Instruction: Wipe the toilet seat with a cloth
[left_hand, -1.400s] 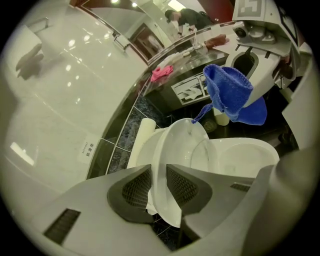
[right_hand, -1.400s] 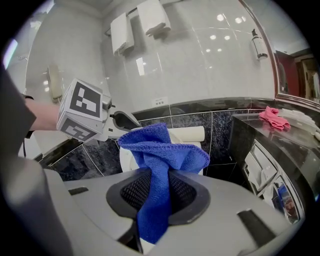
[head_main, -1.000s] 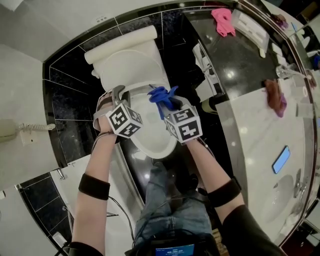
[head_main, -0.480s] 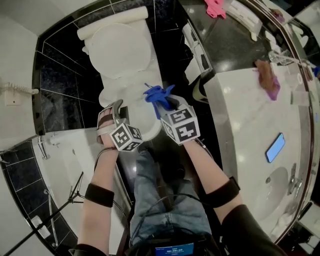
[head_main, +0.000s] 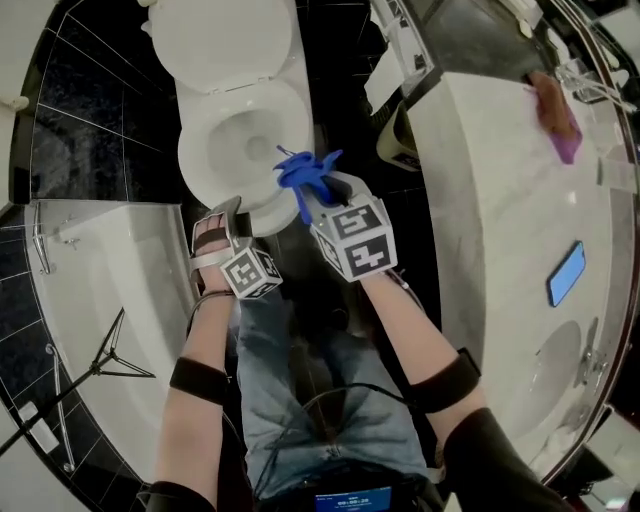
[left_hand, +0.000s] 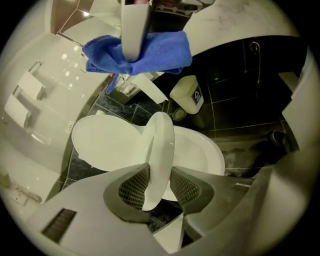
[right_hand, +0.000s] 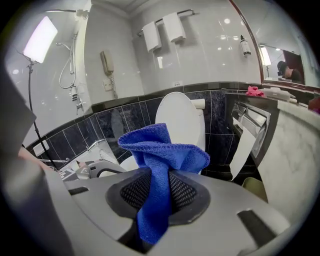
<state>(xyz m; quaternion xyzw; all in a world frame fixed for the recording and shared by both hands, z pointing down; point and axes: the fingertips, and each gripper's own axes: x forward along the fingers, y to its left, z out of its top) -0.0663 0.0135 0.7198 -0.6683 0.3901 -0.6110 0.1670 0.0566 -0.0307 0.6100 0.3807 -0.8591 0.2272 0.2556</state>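
Head view is showing the marble counter (head_main: 500, 200) running along to the right of both pairs of jaws. The toilet (head_main: 225, 45) is lying just ahead of them with its lid standing up. The toilet seat (head_main: 197, 150) is sitting right at the left gripper (head_main: 232, 215). In the left gripper view its thin front edge is passing straight between the jaws, and it looks to be hanging part-way between the raised lid and the bowl. Those jaws have just been opening. They are now standing at a middling width, with the pads lying alongside the seat rather than plainly pinching it.

The blue cloth (head_main: 300, 170) is not touching the seat. It is riding in the right gripper (head_main: 318, 200), just to the right of the left jaws and over the bowl's front rim. The right jaws are clamping narrowly on the cloth's middle, with a bunched tuft sticking out past the tips and a tail hanging back beneath.

Judging from this, the main risk is the seat dropping. If it is not yet resting on the bowl while the left jaws are loosening, it may be falling free and slamming onto the rim. A second risk is the cloth: pinched only at a narrow waist, it may be dragging out of the jaws once it is rubbing along the seat. Its loose tail may also be dipping into the bowl.
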